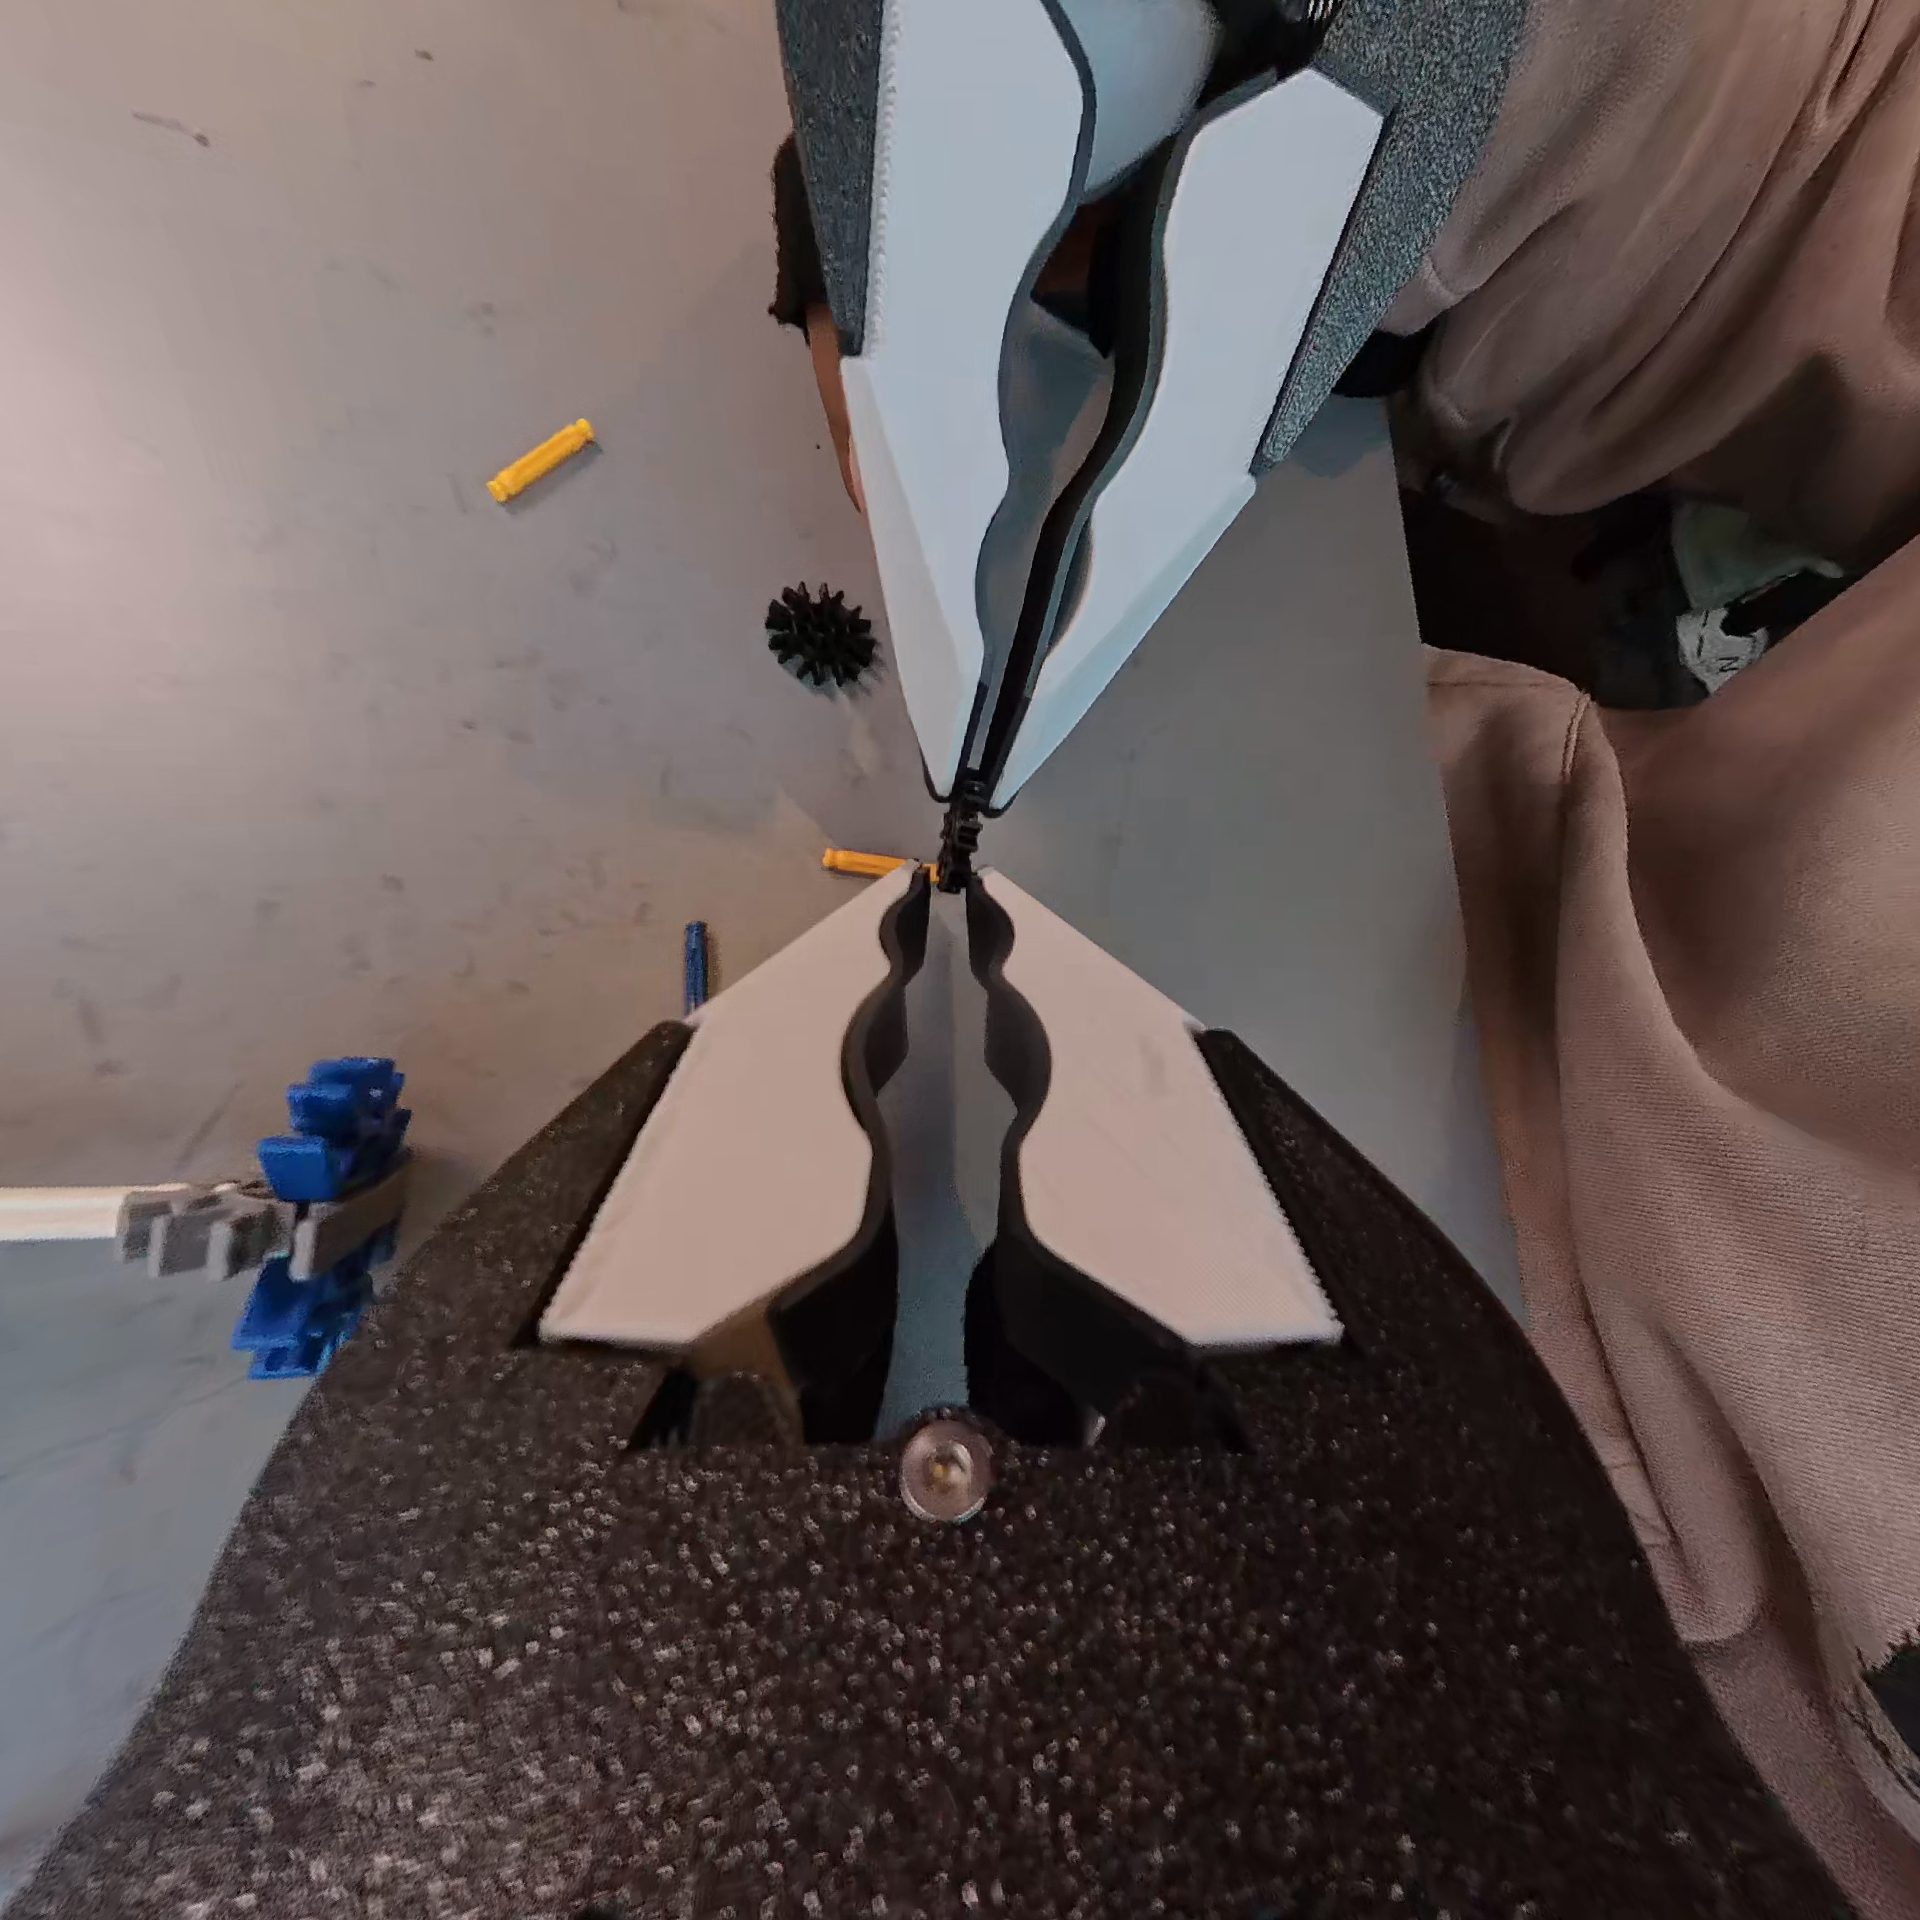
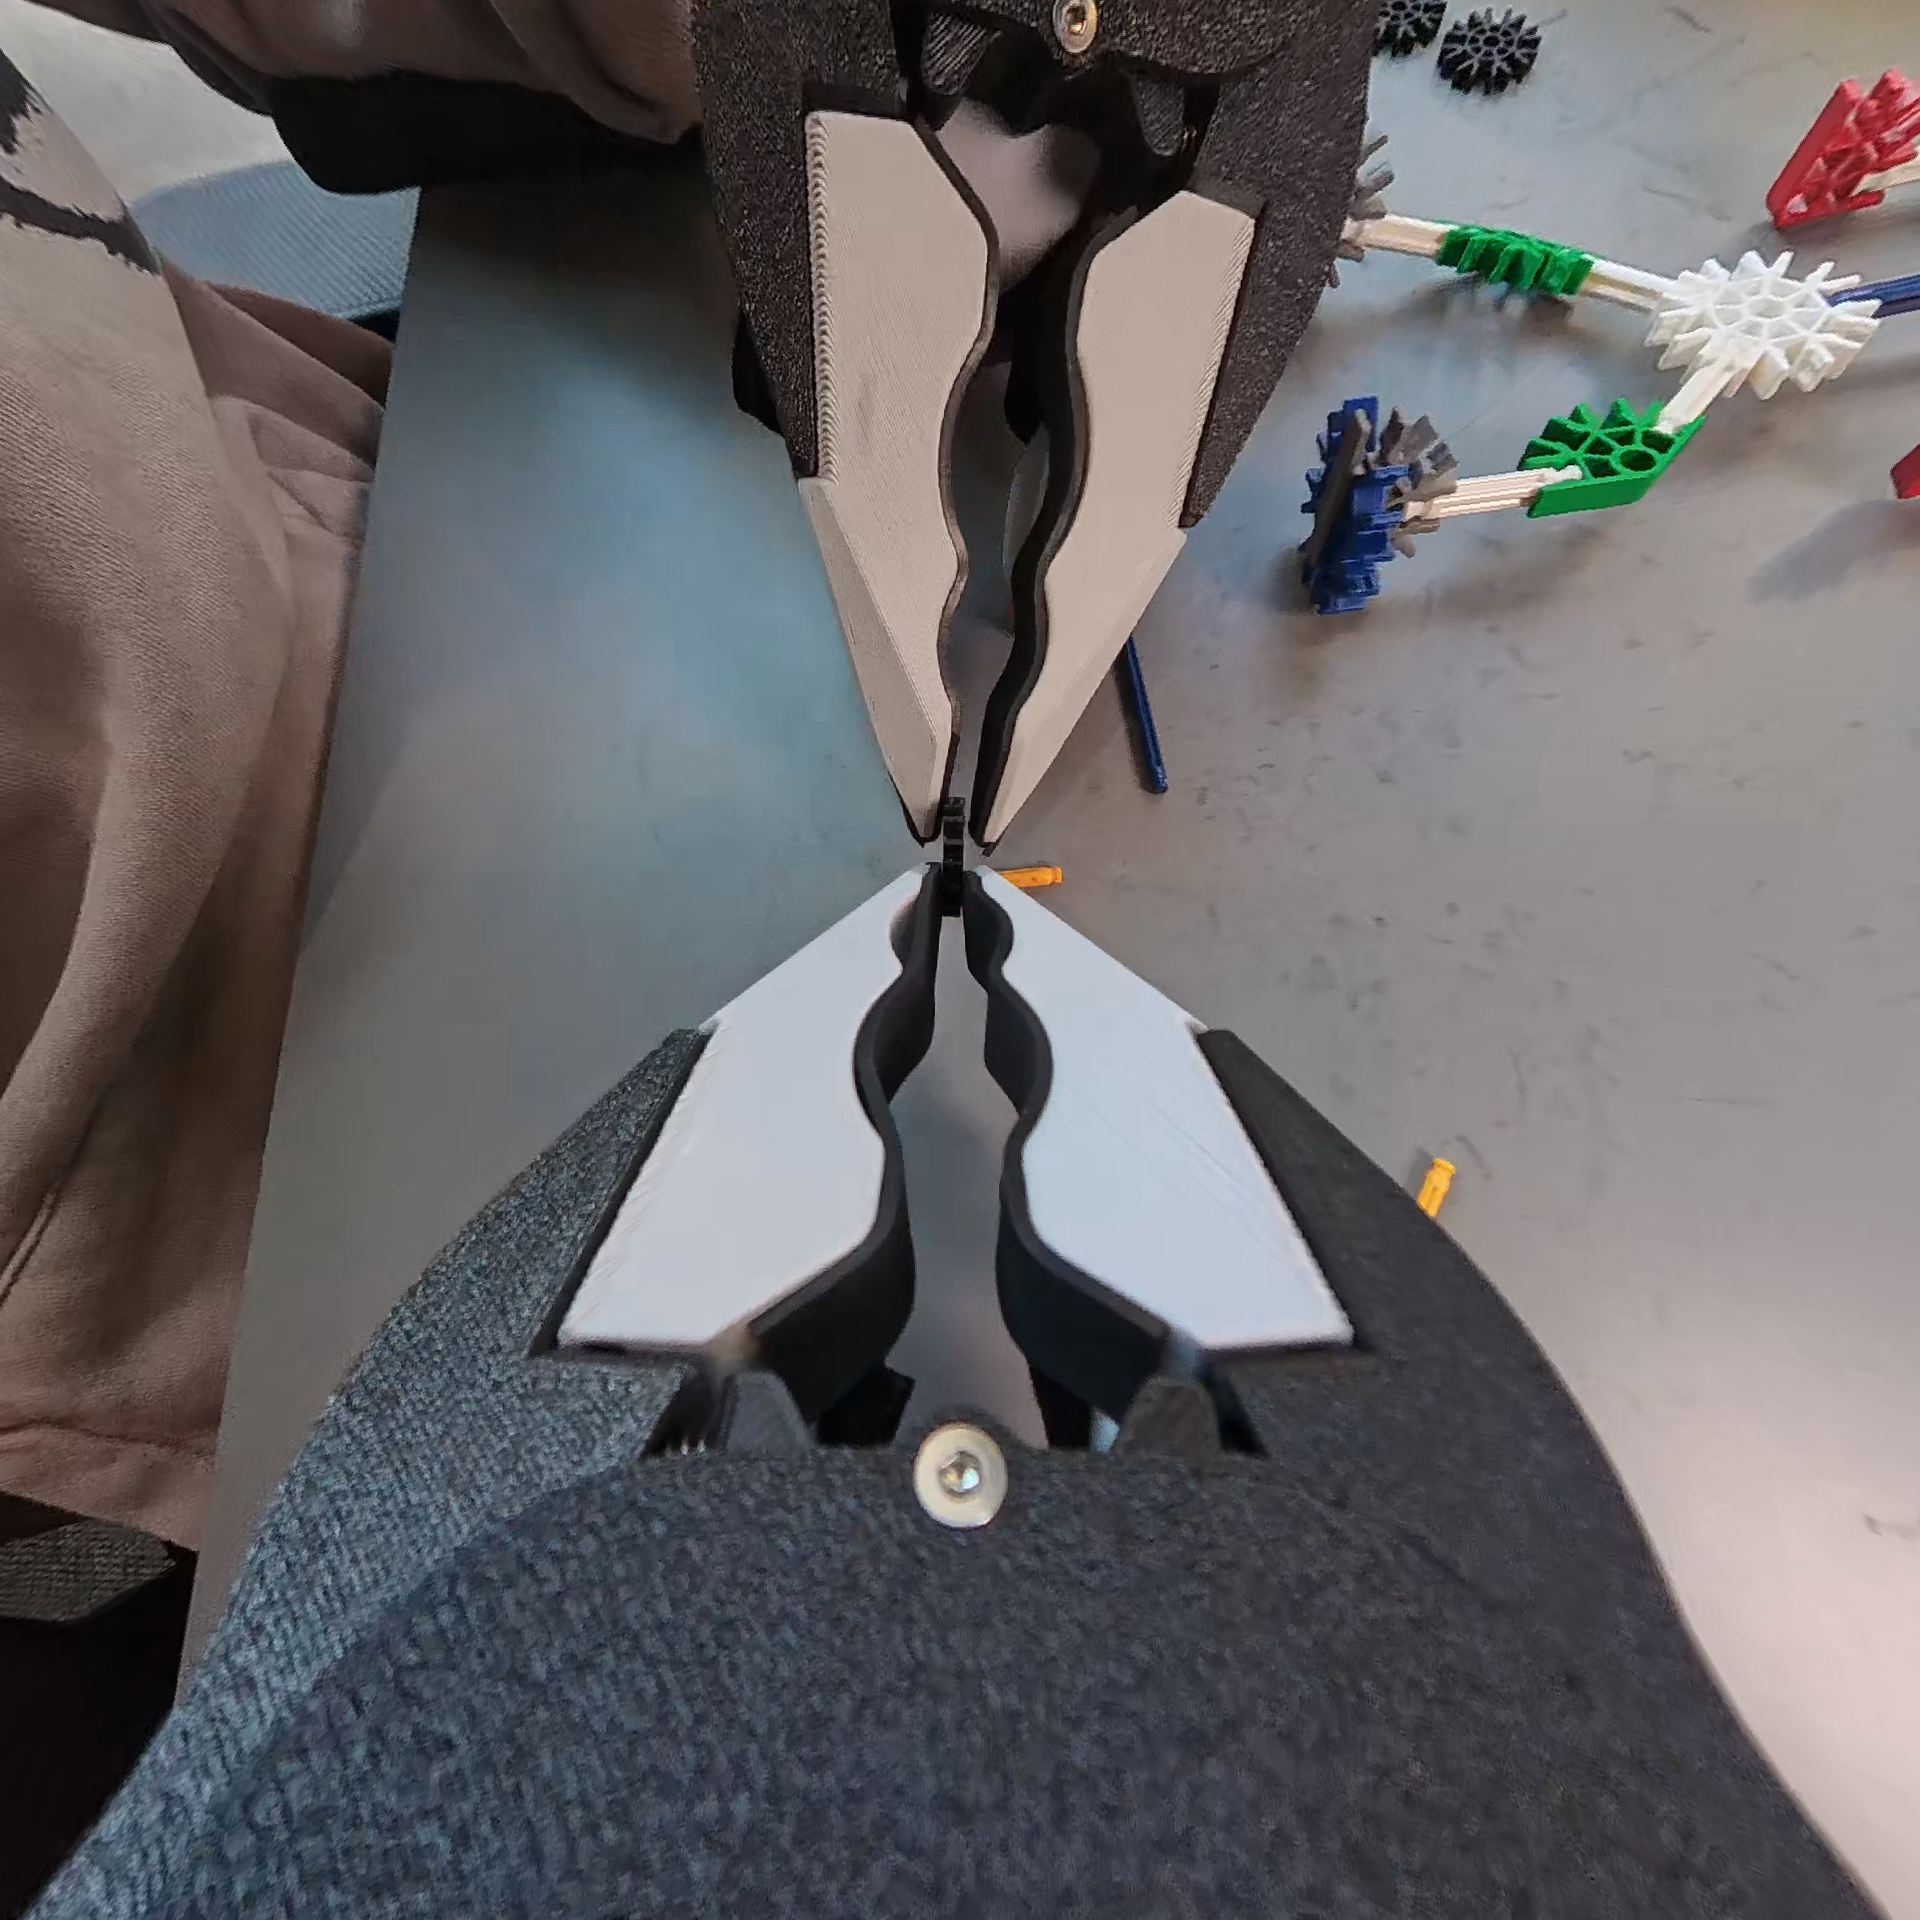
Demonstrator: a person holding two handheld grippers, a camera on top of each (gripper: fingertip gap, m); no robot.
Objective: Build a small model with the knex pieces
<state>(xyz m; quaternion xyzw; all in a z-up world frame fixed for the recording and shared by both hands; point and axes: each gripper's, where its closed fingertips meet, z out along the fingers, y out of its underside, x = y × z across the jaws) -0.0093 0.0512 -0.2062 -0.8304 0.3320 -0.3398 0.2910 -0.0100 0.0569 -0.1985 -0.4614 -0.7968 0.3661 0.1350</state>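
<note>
My two grippers meet tip to tip above the grey table. My left gripper and my right gripper are both shut on a small black toy connector piece, which is seen edge on. The right gripper comes in from above in the left wrist view. In the right wrist view, my right gripper holds the near end of the black piece and my left gripper holds its far end. I cannot tell whether it is one piece or two pressed together.
On the table lie a yellow rod, a black toothed connector, a blue rod and a blue-and-grey connector cluster. A built chain of white rods, green connectors and a white snowflake connector lies at the right. A person's beige sleeve is at the table edge. Left and right tips are no more than a few centimetres apart. The blue rod is about 4 cm from my left fingertips. Look for it in the right wrist view too.
</note>
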